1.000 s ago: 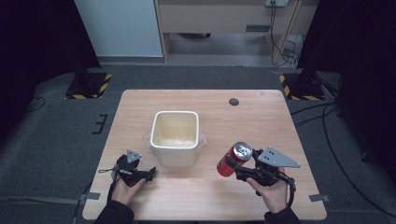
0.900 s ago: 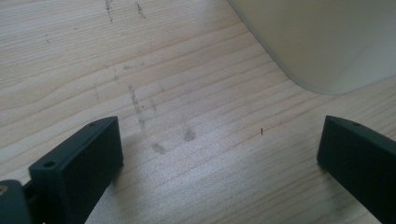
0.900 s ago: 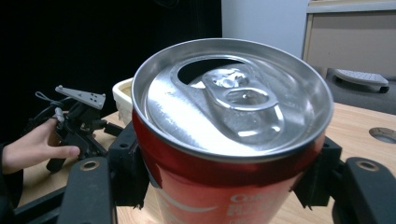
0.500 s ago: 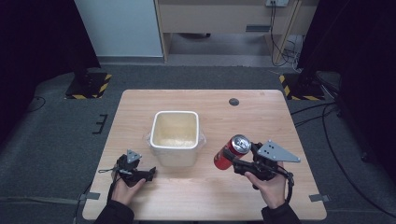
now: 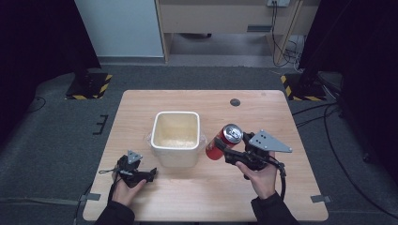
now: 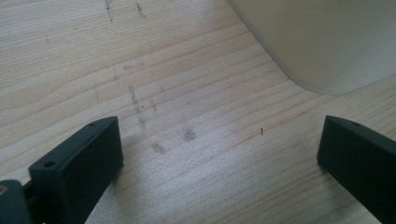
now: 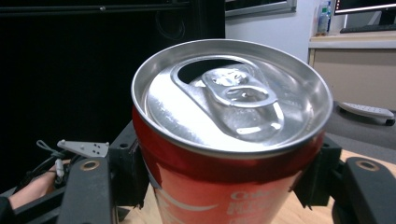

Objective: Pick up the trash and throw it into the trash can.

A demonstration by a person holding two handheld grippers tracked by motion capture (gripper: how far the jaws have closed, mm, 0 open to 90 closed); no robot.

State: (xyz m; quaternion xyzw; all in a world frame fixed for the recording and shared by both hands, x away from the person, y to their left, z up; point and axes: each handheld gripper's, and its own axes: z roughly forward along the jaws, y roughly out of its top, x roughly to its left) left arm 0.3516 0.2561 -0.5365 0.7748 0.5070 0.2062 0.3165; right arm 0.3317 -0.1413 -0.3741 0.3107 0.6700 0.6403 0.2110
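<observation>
Jaws of the right gripper (image 5: 224, 149) pinch a red can (image 5: 224, 141) on both sides; in the right gripper view the black pads press the can (image 7: 229, 140) from left and right, and its opened top with the pull tab faces the camera. From the high view the can is held off the table (image 5: 281, 108), tilted, its top leaning up and away from the person, just to the right of the white tub (image 5: 176, 137) that stands near the middle of the table. Can and tub look close but apart.

The left gripper (image 5: 149, 174) rests near the front edge of the table, toward its front left corner, with its jaws spread wide and nothing between them; the left gripper view shows bare wood between the pads and a rounded corner of the tub (image 6: 322, 42) just ahead. A small dark disc (image 5: 235, 102) lies near the back edge.

As a judgement, the work looks partway done: the can is picked up and carried beside the tub, but it is not yet over or inside it. What remains is bringing it above the opening and either lowering or tipping it.

Compared with a second ago, the can has moved leftward toward the tub and lifted slightly, while the left gripper has stayed where it was.
</observation>
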